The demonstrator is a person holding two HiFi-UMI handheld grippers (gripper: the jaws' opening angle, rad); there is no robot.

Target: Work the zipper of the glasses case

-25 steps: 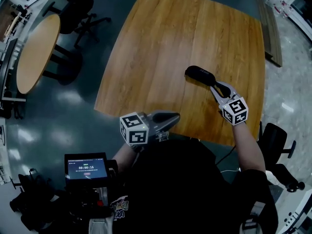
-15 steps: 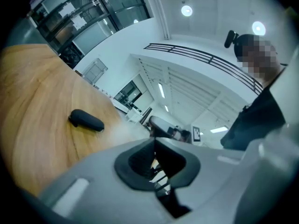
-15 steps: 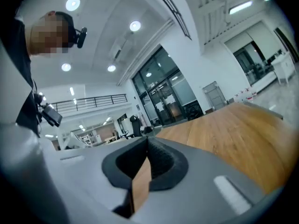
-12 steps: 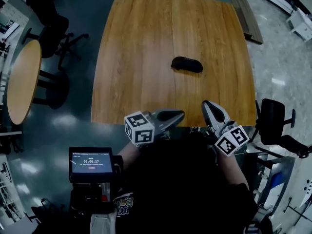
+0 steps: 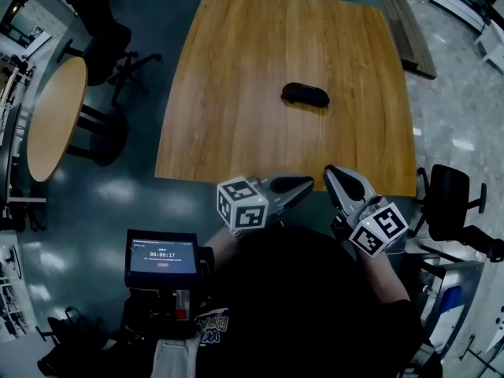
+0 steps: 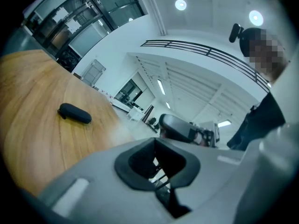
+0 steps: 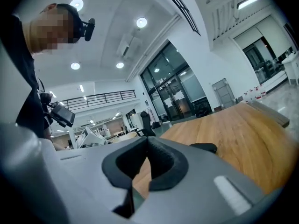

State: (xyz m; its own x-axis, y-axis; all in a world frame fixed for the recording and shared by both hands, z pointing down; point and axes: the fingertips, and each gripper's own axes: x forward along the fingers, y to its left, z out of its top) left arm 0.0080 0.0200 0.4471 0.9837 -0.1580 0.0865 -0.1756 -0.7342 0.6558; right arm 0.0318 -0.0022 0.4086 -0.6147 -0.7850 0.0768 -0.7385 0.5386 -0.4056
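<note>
Your left hand-held gripper (image 5: 302, 184) and right hand-held gripper (image 5: 339, 174) hover by the near edge of the surface (image 5: 236, 85), jaws together on nothing. The glasses case (image 5: 305, 94) lies mid-surface, well apart.

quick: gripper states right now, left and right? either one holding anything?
Left gripper: closed, holding nothing.
Right gripper: closed, holding nothing.
Case lies on the table, apart from both.
</note>
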